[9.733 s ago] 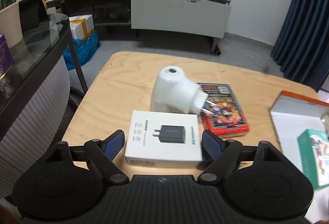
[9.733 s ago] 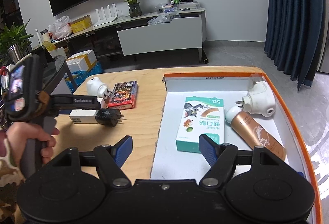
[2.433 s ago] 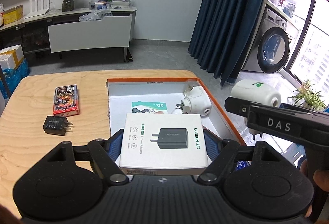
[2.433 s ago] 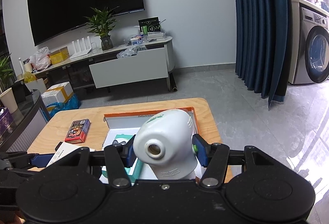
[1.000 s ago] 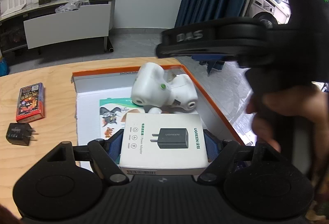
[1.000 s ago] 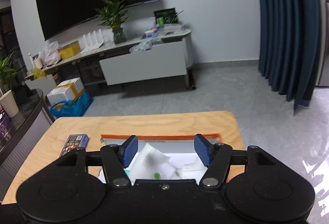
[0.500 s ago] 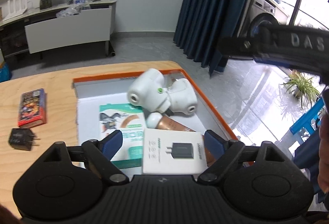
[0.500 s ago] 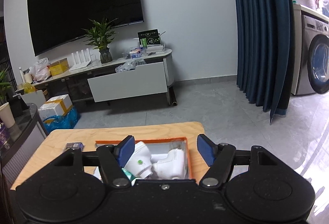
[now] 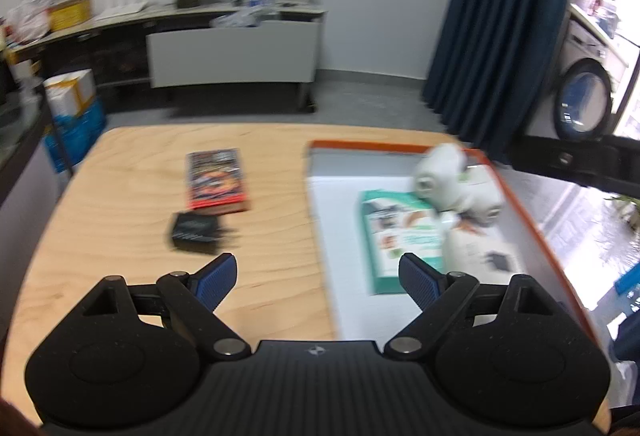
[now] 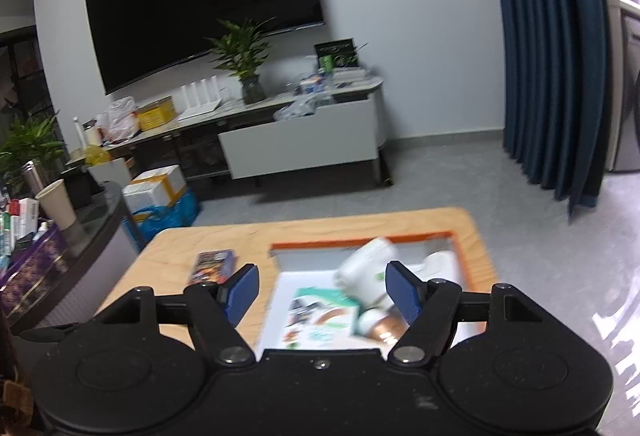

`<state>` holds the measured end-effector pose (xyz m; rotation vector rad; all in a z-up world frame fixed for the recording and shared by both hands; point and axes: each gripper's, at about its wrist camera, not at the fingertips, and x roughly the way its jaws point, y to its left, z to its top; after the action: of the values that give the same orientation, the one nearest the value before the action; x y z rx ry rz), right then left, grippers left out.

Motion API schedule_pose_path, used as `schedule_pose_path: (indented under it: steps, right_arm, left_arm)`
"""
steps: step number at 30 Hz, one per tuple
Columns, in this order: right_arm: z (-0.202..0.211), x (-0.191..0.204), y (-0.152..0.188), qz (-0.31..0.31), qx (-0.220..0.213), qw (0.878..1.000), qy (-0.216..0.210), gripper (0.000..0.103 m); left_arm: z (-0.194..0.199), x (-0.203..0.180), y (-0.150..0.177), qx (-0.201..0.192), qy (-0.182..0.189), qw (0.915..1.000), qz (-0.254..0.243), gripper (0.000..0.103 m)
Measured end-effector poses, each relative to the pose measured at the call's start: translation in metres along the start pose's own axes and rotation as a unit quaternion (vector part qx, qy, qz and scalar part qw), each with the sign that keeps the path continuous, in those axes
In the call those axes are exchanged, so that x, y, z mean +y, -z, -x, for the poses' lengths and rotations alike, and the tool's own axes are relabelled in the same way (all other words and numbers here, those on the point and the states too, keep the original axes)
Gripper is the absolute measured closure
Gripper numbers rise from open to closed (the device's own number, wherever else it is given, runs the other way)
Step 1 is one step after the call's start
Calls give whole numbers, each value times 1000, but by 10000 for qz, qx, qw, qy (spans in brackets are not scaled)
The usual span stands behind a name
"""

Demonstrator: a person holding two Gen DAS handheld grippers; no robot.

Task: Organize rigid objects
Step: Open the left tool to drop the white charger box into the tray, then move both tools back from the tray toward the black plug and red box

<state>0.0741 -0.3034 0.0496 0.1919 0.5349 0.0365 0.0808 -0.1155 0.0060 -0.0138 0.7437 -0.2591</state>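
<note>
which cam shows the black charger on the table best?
Left wrist: the black charger lies in open view on the wooden table, just below the red box, though blurred. In the right wrist view I can't find it.

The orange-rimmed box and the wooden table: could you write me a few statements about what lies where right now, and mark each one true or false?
1. The black charger lies inside the orange-rimmed box. False: it lies on the bare wooden table, left of the box.
2. The red card box lies on the table, outside the orange-rimmed box. True.
3. The left gripper is clamped on the white adapter box. False: its jaws are opening with nothing between them, and the adapter box lies in the orange-rimmed box.
4. The teal carton lies flat in the orange-rimmed box. True.
5. The right gripper holds a white plug-in device. False: its jaws are opening and empty; the device lies in the box.
</note>
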Motion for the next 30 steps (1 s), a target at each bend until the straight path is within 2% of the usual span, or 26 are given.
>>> schedule_pose_path:
  steps: [7, 10, 13, 25, 28, 29, 30]
  right_arm:
    - [-15, 34, 14, 214, 264, 9992, -195, 20]
    - [-19, 43, 18, 300, 328, 9987, -247, 20]
    - [-22, 48, 21, 379, 377, 9982, -260, 19]
    - [-43, 48, 25, 334, 483, 9979, -259, 19]
    - [-48, 48, 24, 296, 477, 9980, -294, 19]
    - [-50, 49, 24, 303, 476, 9980, -291, 19]
    - [-52, 50, 24, 309, 475, 9980, -268, 19]
  left_arm:
    - [-2, 43, 5, 49, -368, 9991, 189, 9]
    - [-11, 55, 6, 55, -323, 9992, 222, 7]
    - [-25, 63, 7, 108, -466, 9988, 104, 7]
    - [-94, 77, -4, 205, -569, 9982, -26, 8]
    - [-98, 78, -5, 47, -580, 9982, -135, 12]
    - [-98, 78, -5, -24, -556, 9983, -147, 23]
    - [-97, 78, -6, -67, -523, 9984, -195, 30]
